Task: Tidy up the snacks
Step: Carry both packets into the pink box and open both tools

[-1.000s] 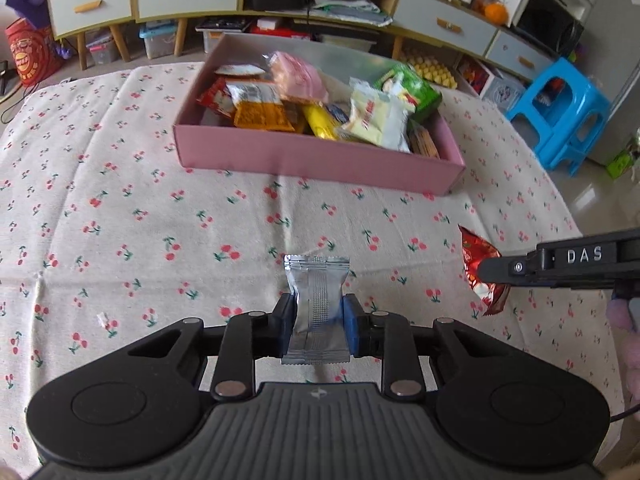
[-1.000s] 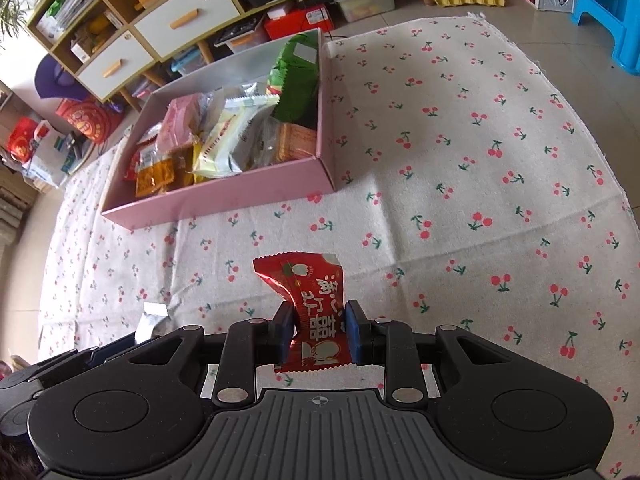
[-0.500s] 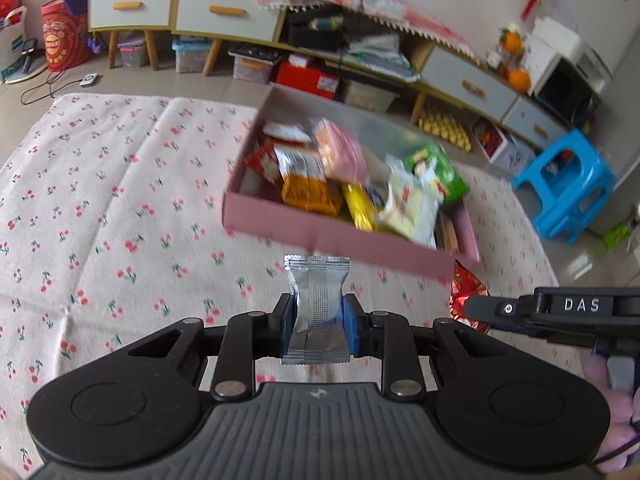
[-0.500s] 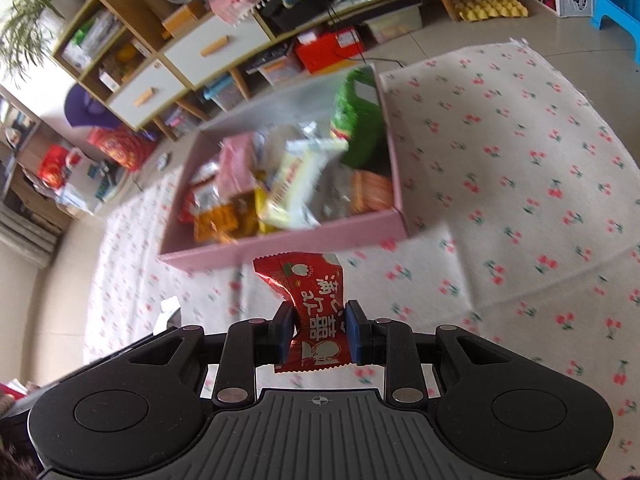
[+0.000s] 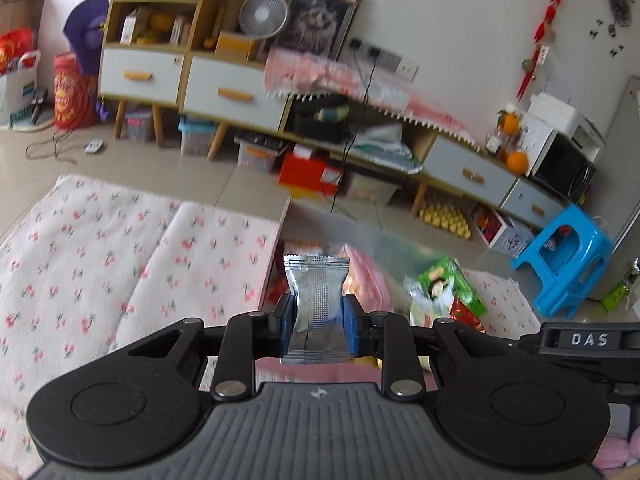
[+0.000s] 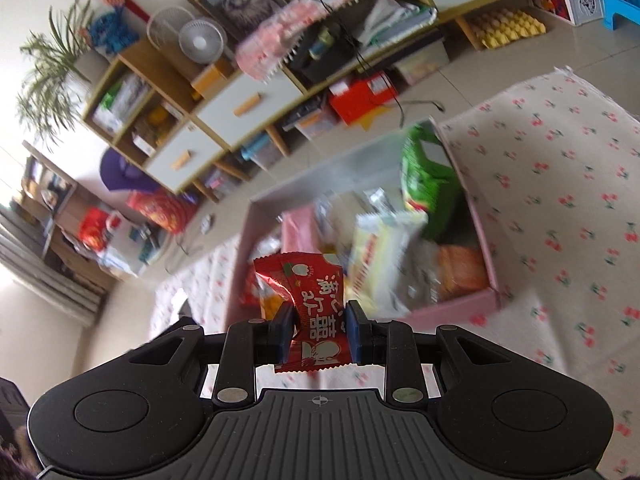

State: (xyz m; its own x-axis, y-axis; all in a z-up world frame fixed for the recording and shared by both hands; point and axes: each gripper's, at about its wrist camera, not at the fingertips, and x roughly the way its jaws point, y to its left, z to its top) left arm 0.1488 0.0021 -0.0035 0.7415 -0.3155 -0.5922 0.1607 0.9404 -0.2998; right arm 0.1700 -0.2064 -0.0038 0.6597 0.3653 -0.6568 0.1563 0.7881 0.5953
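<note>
Here, silver packet (image 5: 317,304) crimped, ribbed; red packet (image 6: 316,312) glossy, white-lettered.

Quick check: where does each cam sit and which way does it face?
Left wrist: on the left gripper, looking along its fingers past the silver packet to the cabinets; right gripper at right edge.
Right wrist: on the right gripper, facing its red packet.
Both share: the pink box, cherry cloth, white fan.
</note>
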